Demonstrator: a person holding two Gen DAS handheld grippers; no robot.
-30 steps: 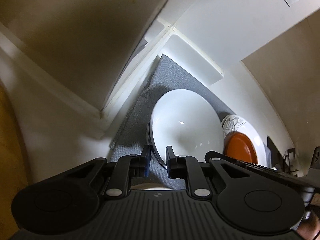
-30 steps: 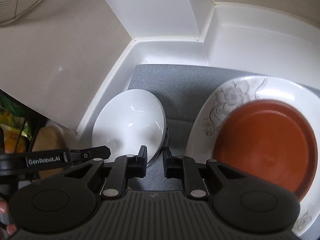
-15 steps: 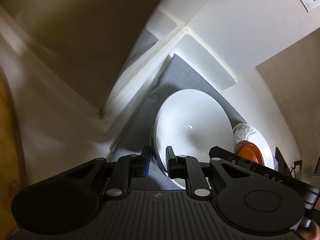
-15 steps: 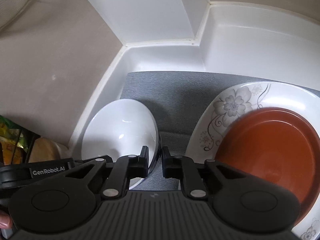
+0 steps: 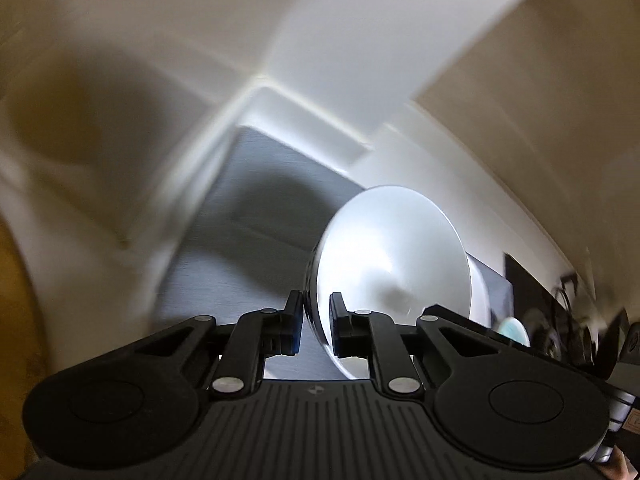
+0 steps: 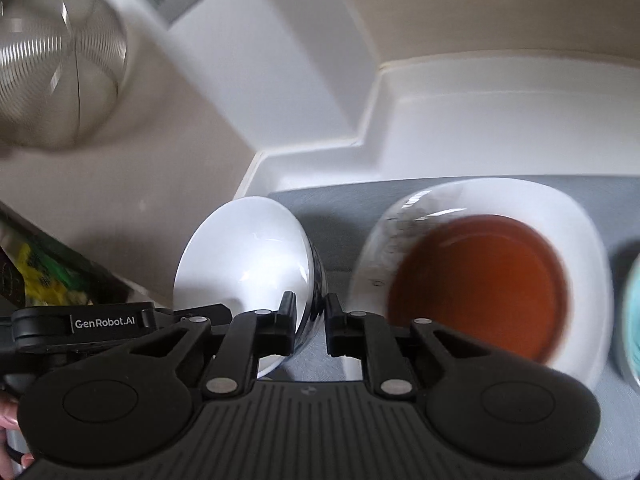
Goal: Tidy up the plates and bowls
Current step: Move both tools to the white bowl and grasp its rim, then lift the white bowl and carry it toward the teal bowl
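A white bowl (image 5: 392,264) is held tilted above a grey mat (image 5: 248,240). My left gripper (image 5: 315,324) is shut on its near rim. In the right wrist view the same white bowl (image 6: 244,252) has its right rim between the fingers of my right gripper (image 6: 311,322), which is also shut on it. To the right, a brown plate (image 6: 480,284) lies on a white flowered plate (image 6: 584,248) on the mat.
White raised ledges (image 6: 460,128) border the mat at the back and left. A teal dish edge (image 6: 634,312) shows at far right. A wire mesh strainer (image 6: 52,72) hangs at upper left. Dark clutter (image 5: 560,312) lies at the right in the left wrist view.
Both grippers have lifted the white bowl off the mat and carried it back and to the right. The views are blurred by motion. The teal dish has come into view.
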